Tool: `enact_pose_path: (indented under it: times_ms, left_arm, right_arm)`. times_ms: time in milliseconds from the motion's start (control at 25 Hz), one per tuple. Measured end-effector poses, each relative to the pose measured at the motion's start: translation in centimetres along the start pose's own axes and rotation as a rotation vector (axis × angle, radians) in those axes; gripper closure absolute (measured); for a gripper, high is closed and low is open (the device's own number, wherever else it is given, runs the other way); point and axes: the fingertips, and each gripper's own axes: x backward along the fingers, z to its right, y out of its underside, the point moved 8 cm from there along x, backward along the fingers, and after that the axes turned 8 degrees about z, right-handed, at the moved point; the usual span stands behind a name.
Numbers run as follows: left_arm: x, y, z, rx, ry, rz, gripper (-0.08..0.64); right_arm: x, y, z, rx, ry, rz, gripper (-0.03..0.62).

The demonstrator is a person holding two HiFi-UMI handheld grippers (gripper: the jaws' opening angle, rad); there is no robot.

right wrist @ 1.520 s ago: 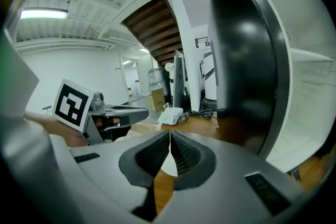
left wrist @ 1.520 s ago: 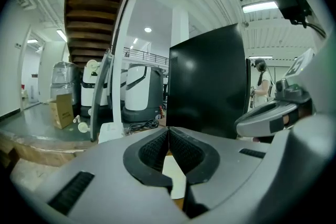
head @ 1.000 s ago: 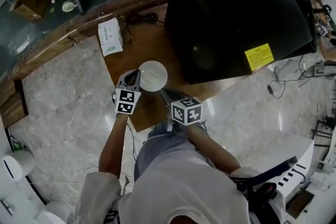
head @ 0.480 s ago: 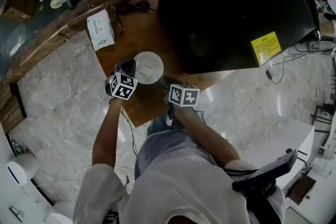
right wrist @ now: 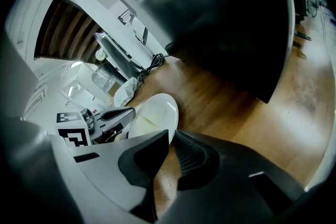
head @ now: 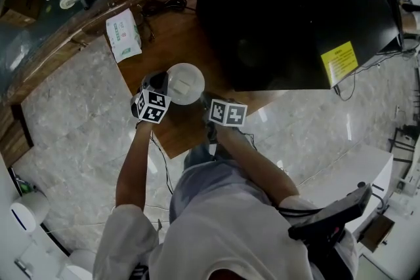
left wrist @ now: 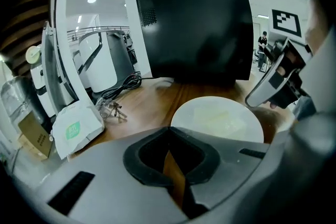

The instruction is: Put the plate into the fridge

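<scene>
A white packet lies at the far left of the wood bench. A coiled dark cable sits behind it, near the bench's back edge. Pale stone floor shows below and to the left of the bench.

The left gripper points at the left rim of the plate. Its jaws are drawn together. In the left gripper view only a thin slit stays between them, with bare wood showing through it and nothing in the gap. Their tips come right up to the plate's rim.

The plate is white, round and bare. It lies between the two grippers, in front of the fridge's near left corner and outside the fridge. It lies flat, on the wood or just above it; I cannot tell which.

The right gripper reaches the plate's rim from the other side. Its jaws are also closed to a narrow gap, their tips at the rim. Whether they pinch the rim I cannot tell.

The black fridge fills the right of the bench. A yellow sticker sits near its right edge.
</scene>
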Motion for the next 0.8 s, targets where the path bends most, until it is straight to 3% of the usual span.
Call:
enact_pose_path:
  times_ms: [160, 240, 320, 680, 800]
  left_arm:
    - [-0.3, 0.1, -0.3, 0.02, -0.003, 0.017, 0.54]
    - [-0.6, 0.2, -0.5, 0.032, -0.003, 0.019, 0.54]
    - [-0.7, 0.3, -0.6, 0.035, -0.004, 0.018, 0.54]
    - [-1.1, 0.7, -0.8, 0.064, -0.011, 0.024, 0.54]
    - [-1.1, 0.8, -0.7, 0.072, -0.019, 0.025, 0.54]
  right_arm:
    - [-0.7, -0.1, 0.2, -0.063, -0.007, 0.0, 0.559]
    - [-1.1, -0.1, 0.2, -0.095, -0.018, -0.008, 0.473]
    - [-1.3, 0.0, 0.2, -0.128, -0.03, -0.015, 0.463]
    - [-2.8, 0.4, 0.0, -0.273, -0.129, -0.013, 0.466]
    - [-3.3, 0.5, -0.4, -0.317, -0.193, 0.008, 0.521]
